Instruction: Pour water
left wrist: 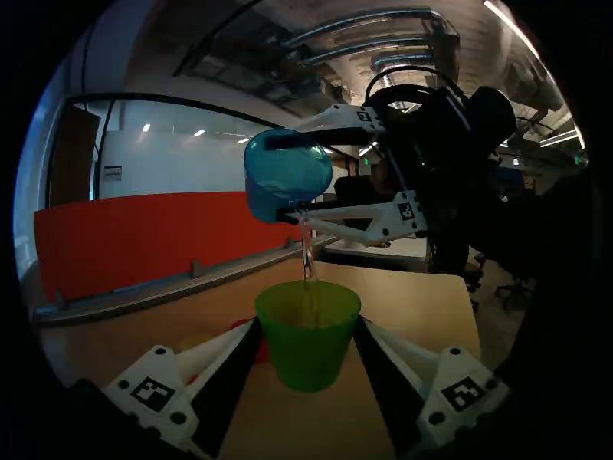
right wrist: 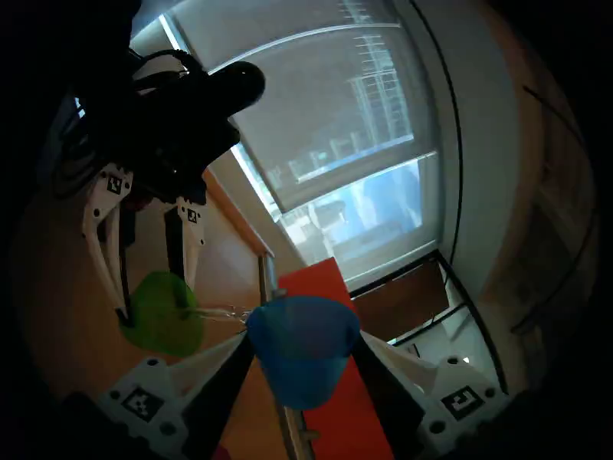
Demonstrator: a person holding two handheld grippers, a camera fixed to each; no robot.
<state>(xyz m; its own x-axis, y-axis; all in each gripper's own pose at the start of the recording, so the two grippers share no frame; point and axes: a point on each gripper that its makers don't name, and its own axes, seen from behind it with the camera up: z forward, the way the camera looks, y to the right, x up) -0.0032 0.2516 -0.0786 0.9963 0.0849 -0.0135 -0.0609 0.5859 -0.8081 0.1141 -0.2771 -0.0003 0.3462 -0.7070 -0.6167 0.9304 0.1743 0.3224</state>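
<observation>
A green cup (left wrist: 308, 333) stands upright between my left gripper's (left wrist: 308, 345) fingers, which press on its sides, just above the wooden table (left wrist: 414, 303). Above it my right gripper (left wrist: 295, 180) is shut on a blue cup (left wrist: 282, 178), tipped on its side, and a thin stream of water (left wrist: 307, 257) falls from its rim into the green cup. In the right gripper view the blue cup (right wrist: 304, 349) sits between my right gripper's (right wrist: 304, 356) fingers. Water (right wrist: 222, 313) runs from it to the green cup (right wrist: 162, 313), held by the left gripper (right wrist: 157, 303) farther off.
A red partition (left wrist: 153, 234) and a metal rail (left wrist: 191, 276) run along the table's far edge. Something red and yellow (left wrist: 230, 333) lies on the table behind the left finger. Office chairs (left wrist: 509, 287) stand beyond the table's right edge. A big window (right wrist: 360, 153) shows behind.
</observation>
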